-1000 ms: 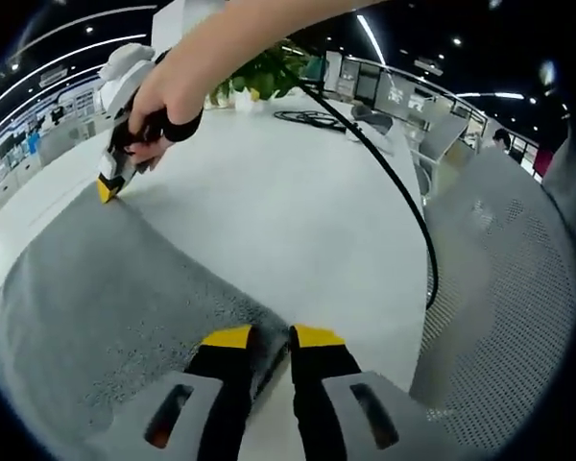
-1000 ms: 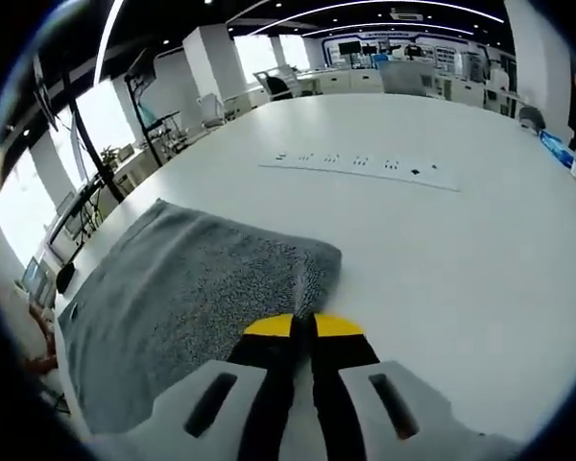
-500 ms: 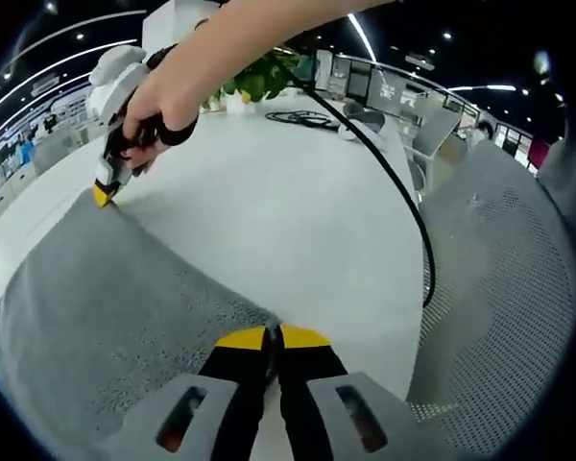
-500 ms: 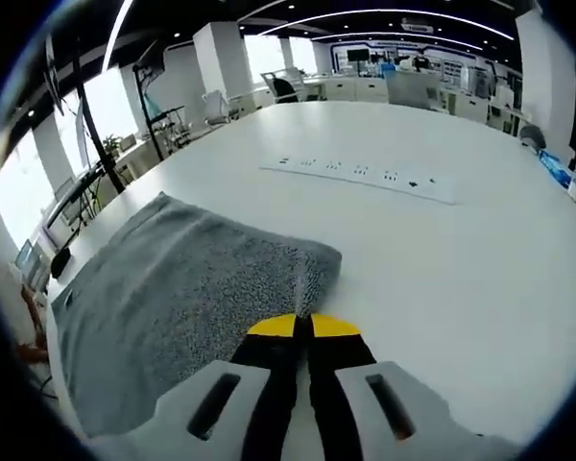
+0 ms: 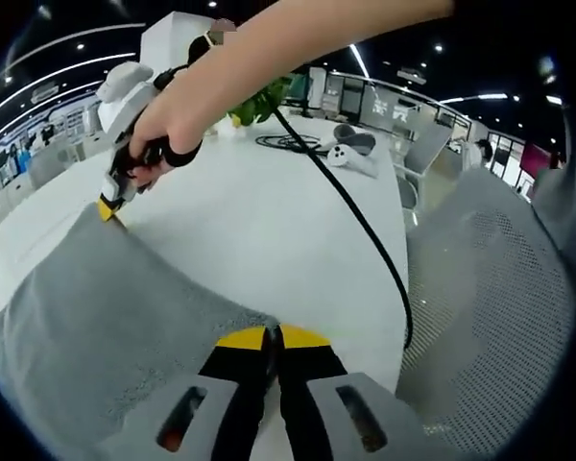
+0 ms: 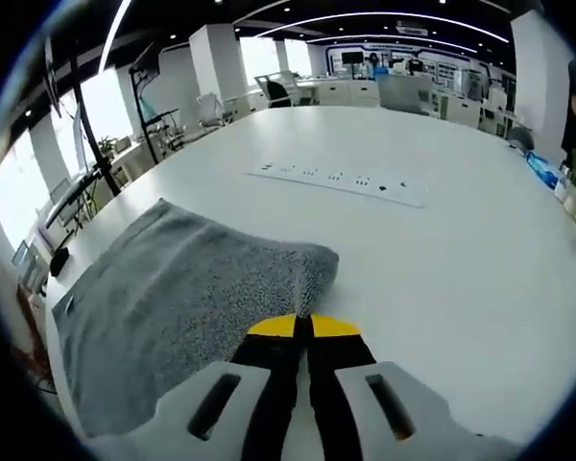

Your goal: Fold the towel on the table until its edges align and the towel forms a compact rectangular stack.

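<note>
- One grey towel [image 5: 86, 327] lies on one white table [image 5: 269, 221]; in the left gripper view it spreads from 9 o'clock down toward 6 o'clock.
- Two grippers work it. The left gripper [image 5: 272, 336] has its yellow-tipped jaws pressed together on the towel's near corner at 6 o'clock.
- The right gripper [image 5: 107, 208], held in a hand [image 5: 168, 130], shows at 10 o'clock in the left gripper view with its yellow tip on the towel's far corner; in the right gripper view its jaws [image 6: 302, 327] are closed together, pinching a raised bit of towel edge at 6 o'clock.
- One black cable [image 5: 355, 221] runs from that hand across the table toward 4 o'clock.
- In the right gripper view the towel [image 6: 173, 307] sits from 6 to 9 o'clock, its far edge rounded and thick like a fold, its left side close to the table edge.
- One white power strip [image 6: 338, 181] lies beyond it at 12 o'clock, well apart from the towel.
- Bare tabletop opens from 1 to 4 o'clock in the right gripper view.
- One grey mesh chair [image 5: 494, 317] stands just off the table edge at 3 to 5 o'clock in the left gripper view.
</note>
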### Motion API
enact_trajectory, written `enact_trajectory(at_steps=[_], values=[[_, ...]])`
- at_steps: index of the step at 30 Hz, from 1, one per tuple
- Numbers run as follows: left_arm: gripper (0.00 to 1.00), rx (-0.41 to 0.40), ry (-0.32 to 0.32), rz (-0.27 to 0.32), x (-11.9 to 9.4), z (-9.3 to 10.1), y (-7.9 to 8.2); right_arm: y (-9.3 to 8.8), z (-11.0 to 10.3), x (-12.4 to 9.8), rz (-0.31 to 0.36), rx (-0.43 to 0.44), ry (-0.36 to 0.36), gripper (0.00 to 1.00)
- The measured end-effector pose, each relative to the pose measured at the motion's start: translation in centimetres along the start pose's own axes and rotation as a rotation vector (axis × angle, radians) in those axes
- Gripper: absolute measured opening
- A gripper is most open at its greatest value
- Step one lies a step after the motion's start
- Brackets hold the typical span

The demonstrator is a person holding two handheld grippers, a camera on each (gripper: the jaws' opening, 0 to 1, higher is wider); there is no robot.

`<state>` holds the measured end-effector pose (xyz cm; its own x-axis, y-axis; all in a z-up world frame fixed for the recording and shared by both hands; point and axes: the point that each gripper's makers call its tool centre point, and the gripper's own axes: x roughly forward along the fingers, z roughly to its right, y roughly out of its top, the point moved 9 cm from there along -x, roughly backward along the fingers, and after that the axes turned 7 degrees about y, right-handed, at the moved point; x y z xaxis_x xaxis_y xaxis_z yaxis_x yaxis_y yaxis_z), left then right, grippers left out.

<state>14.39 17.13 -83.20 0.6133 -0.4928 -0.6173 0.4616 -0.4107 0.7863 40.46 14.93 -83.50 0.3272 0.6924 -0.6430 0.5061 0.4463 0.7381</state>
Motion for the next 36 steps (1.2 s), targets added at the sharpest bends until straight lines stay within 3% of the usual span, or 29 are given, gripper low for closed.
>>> enact_trajectory(at_steps=[19, 30, 36], values=[[0.03, 0.046, -0.072, 0.098, 2.6, 3.0, 5.3, -1.1, 4.4, -5.5, 0.010, 0.013, -0.090, 0.00], [0.03, 0.028, -0.101, 0.142, 3.1, 4.0, 6.4, -1.6, 5.8, -7.1, 0.007, 0.041, -0.138, 0.00], [0.03, 0.021, -0.082, 0.152, 2.7, 3.7, 6.5, -1.2, 5.6, -7.3, 0.009, 0.048, -0.147, 0.00]])
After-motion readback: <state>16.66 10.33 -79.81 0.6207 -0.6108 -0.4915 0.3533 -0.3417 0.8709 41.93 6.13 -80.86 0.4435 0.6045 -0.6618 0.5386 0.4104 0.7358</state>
